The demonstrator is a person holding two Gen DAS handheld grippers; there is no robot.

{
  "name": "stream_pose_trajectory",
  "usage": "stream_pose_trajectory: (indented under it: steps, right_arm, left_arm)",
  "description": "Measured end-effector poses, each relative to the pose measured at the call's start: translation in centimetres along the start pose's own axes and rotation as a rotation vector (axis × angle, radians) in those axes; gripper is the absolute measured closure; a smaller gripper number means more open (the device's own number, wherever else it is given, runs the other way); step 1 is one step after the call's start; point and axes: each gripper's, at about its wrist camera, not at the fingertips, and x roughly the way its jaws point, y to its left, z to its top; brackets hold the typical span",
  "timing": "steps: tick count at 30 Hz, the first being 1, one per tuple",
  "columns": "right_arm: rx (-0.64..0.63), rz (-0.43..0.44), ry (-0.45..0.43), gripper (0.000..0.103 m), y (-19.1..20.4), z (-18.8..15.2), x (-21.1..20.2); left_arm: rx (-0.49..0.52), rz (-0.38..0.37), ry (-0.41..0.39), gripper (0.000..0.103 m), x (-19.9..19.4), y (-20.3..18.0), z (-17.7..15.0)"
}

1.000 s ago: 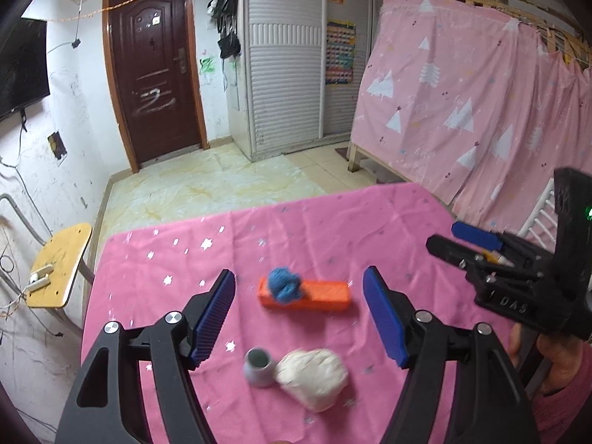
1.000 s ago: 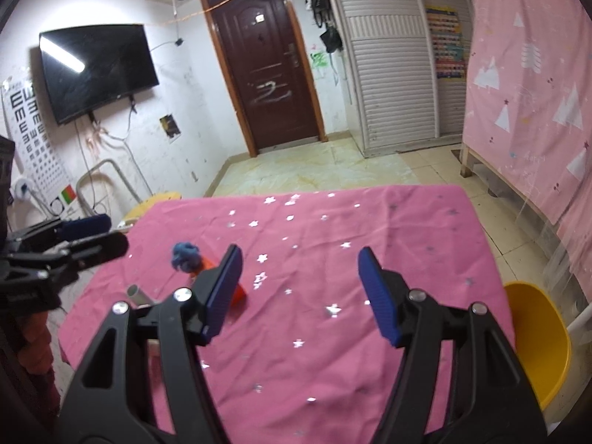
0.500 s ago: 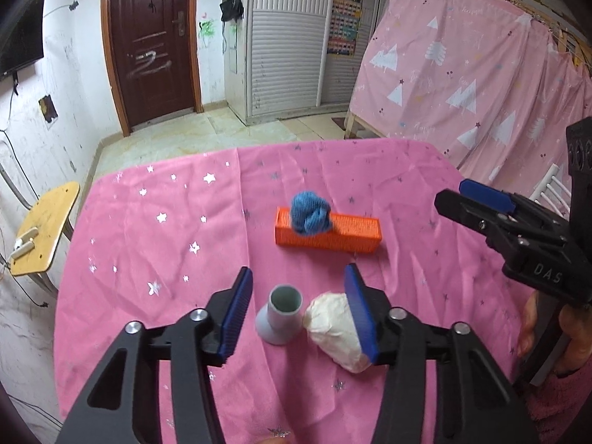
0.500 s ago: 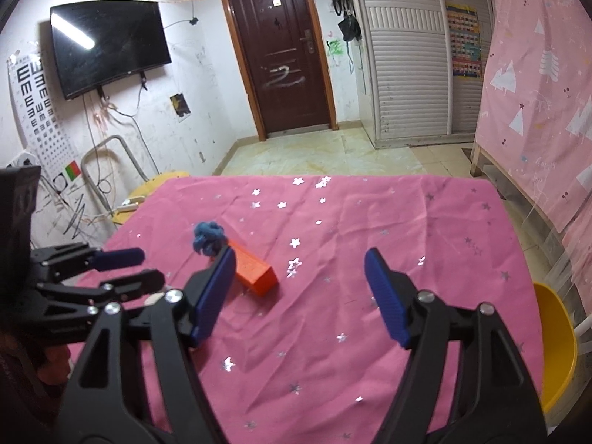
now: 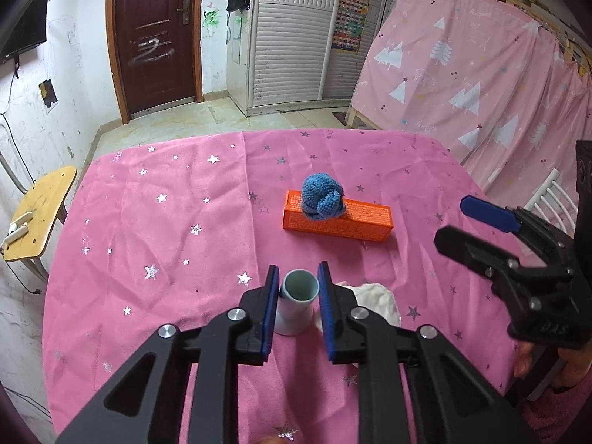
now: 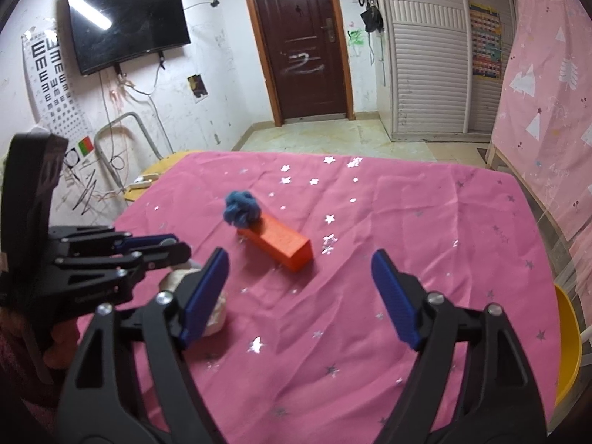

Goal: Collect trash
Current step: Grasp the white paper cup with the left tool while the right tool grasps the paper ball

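Blue pads of the left gripper (image 5: pixel 298 309) are seen pressed against both sides of a small pale tube (image 5: pixel 297 305), their closing just completed, so the tube is pinched between them. It is held upright on the pink starred tablecloth (image 5: pixel 166 222), its long axis roughly vertical and its open mouth turned up toward the lens, which suggests it was approached from above and to the near side so that the pads could straddle its round wall. A crumpled white wad (image 5: pixel 377 301) lies touching or just beside the tube on its right, partly hidden by the right-hand finger; contact between them cannot be told.

Beyond the tube, farther from the near table edge, an orange box (image 5: pixel 338 220) is laid flat, its long axis running left to right across the left wrist view and angled slightly away. A blue knitted ball (image 5: pixel 322 201) is perched on its left end.

To the right of the tube, the right gripper (image 6: pixel 299 296) is held spread, its jaws having just been widening, with nothing between the pads but bare cloth. By judgement it is being readied for another piece, perhaps the wad or the box, while the tube is taken first. No bin is clearly identified in either view, so where the trash is to go cannot be said.
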Motion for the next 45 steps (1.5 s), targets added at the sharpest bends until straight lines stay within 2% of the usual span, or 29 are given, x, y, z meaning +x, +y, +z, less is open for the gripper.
stream_pose_trajectory:
  steps: [16,26,28,29,31,34,45]
  right_arm:
    - [-0.074,0.129,0.1,0.027,4.8,-1.6,2.1]
    - [-0.099,0.142,0.168,0.027,6.8,-1.8,4.5]
    - [-0.099,0.134,0.175,0.037,6.9,-1.7,4.8]
    - [-0.097,0.127,0.181,0.038,6.9,-1.7,4.9]
    - [-0.102,0.117,0.192,0.051,6.8,-1.8,5.0]
    - [-0.103,0.108,0.191,0.051,6.8,-1.8,5.0]
    - [-0.06,0.092,0.093,0.051,4.6,-0.3,2.3]
  left_arm:
    - [-0.071,0.086,-0.143,0.091,-5.5,3.2,1.5]
    - [-0.09,0.093,-0.169,0.091,-6.7,4.3,1.5]
    - [-0.091,0.095,-0.17,0.091,-6.8,4.4,1.5]
    - [-0.092,0.094,-0.17,0.091,-6.8,4.5,1.4]
    - [-0.093,0.096,-0.169,0.091,-6.7,4.6,1.4]
    - [-0.093,0.093,-0.167,0.091,-6.7,4.4,1.5]
    - [-0.068,0.107,-0.173,0.09,-6.7,2.8,1.9]
